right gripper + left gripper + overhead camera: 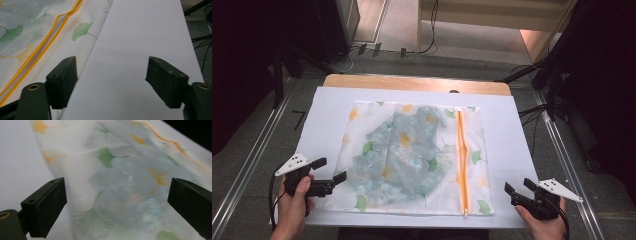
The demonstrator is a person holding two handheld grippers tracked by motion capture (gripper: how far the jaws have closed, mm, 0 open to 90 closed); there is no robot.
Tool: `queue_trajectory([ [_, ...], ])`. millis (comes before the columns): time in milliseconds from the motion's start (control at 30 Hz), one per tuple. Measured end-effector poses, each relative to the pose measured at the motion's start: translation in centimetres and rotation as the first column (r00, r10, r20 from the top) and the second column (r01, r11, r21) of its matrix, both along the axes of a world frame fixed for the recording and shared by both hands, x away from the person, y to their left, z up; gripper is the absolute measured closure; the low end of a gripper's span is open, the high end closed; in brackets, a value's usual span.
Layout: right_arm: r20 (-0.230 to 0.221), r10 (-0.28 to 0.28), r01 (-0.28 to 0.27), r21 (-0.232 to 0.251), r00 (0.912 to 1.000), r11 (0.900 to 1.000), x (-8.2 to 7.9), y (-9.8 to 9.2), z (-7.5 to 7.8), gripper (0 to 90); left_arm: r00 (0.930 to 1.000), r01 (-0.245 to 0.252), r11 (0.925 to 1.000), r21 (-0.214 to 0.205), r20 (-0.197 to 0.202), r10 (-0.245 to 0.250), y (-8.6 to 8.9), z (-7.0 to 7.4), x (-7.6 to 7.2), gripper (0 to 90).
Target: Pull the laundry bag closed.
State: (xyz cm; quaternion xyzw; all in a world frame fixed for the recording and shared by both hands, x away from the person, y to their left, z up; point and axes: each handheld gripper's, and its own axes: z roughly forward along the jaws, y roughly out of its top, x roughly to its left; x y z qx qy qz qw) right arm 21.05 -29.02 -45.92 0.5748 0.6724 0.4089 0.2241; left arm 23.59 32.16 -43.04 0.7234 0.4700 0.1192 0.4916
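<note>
White table [327, 105] bears unlabelled mesh bag [372, 195] (ginkgo-leaf print)

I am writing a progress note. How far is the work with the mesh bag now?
Done: a garment lies inside the mesh bag, flat on the table. In hand: nothing; the left hand-held gripper and right hand-held gripper are open beside it. Left: the zipper, whose state I cannot tell.

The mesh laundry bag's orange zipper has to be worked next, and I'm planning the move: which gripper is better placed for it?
Right, probably. The right gripper sits open just beside the orange zipper end; the left gripper is at the mesh laundry bag far edge.
</note>
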Motion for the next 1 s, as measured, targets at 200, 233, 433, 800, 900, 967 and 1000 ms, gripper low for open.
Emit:
queue_trajectory([
  [200,0.035,0.037,-0.038,0.030,0.9987,0.9988,0.0,1.5,0.4,37.0,0.9997,0.009,0.9985,0.053,-0.021,-0.008,-3.2,0.1,0.2,28.8],
  [233,0.040,0.048,-0.050,0.044,0.9980,0.9978,0.0,1.7,0.5,38.5,0.9998,0.001,0.9973,0.073,-0.018,0.001,-3.8,0.1,0.2,29.8],
  [433,0.043,0.141,-0.144,0.087,0.9891,0.9857,-0.5,3.2,0.6,54.2,0.9989,0.048,0.9916,0.121,-0.007,-0.047,-7.7,0.2,0.4,52.4],
  [800,0.033,0.250,-0.252,0.112,0.9677,0.9613,-1.3,6.4,1.0,78.1,0.9456,0.323,0.9360,0.139,-0.087,-0.314,-18.2,-1.2,0.4,90.0],
  [900,-0.020,0.292,-0.288,0.106,0.9562,0.9517,-1.3,7.1,0.5,90.0,0.9260,0.374,0.9194,0.123,-0.108,-0.362,-21.2,-1.4,0.2,90.0],
  [967,-0.085,0.323,-0.315,0.094,0.9427,0.9445,-1.3,7.5,-0.2,90.0,0.9118,0.407,0.9056,0.121,-0.116,-0.394,-23.2,-1.7,0.0,90.0],
  [1000,-0.085,0.323,-0.315,0.094,0.9427,0.9445,-1.3,7.5,-0.2,90.0,0.9118,0.407,0.9056,0.121,-0.116,-0.394,-23.2,-1.7,0.0,90.0],
])
